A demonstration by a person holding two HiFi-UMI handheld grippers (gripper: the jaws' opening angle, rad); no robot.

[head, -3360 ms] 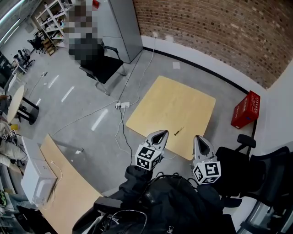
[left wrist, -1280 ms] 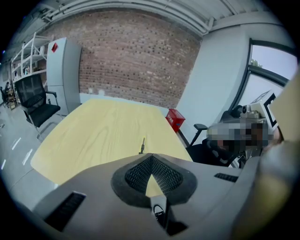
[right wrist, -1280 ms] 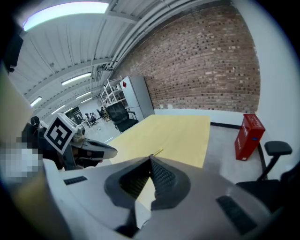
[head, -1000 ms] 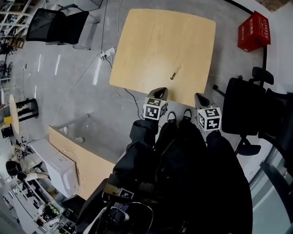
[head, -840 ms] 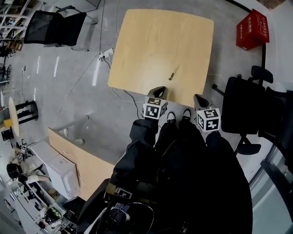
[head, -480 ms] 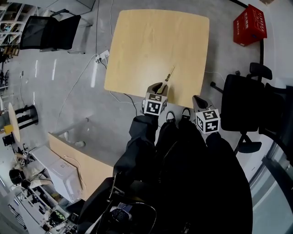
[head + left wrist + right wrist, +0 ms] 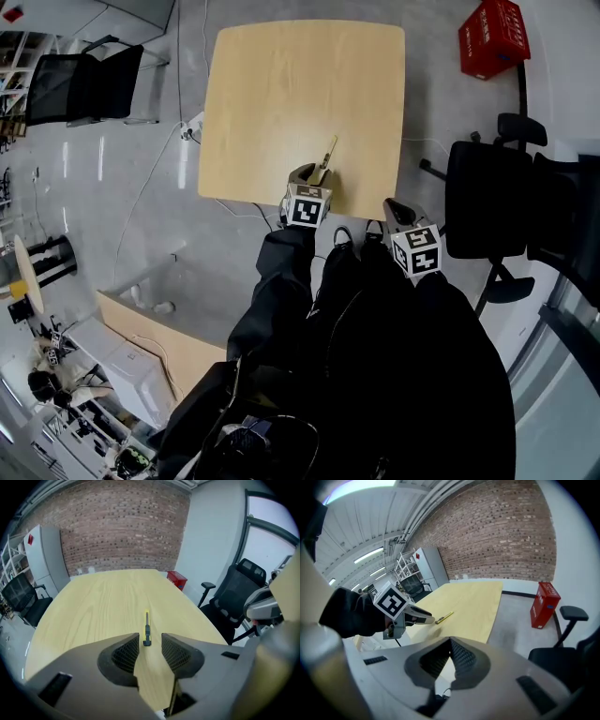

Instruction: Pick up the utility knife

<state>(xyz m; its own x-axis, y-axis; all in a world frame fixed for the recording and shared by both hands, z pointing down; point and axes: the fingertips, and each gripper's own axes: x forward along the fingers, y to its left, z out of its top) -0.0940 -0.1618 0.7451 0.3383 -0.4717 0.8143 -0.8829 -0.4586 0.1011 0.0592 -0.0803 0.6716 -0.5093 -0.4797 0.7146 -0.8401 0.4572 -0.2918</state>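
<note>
Two claws forward: left claw (image 7: 150,644) tilted down, jaws just opening, utility knife (image 7: 147,625) at gap, ungripped; right claw (image 7: 449,651) closed.

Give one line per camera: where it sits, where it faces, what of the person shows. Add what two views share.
Head view: on the head, facing down on table, left gripper, right gripper, sleeves.
Left gripper view: on that gripper, facing along the table; jaws just opened, knife's near end between them.
Right gripper view: on that gripper, jaws shut, facing the left hand.
All share the knife.
</note>
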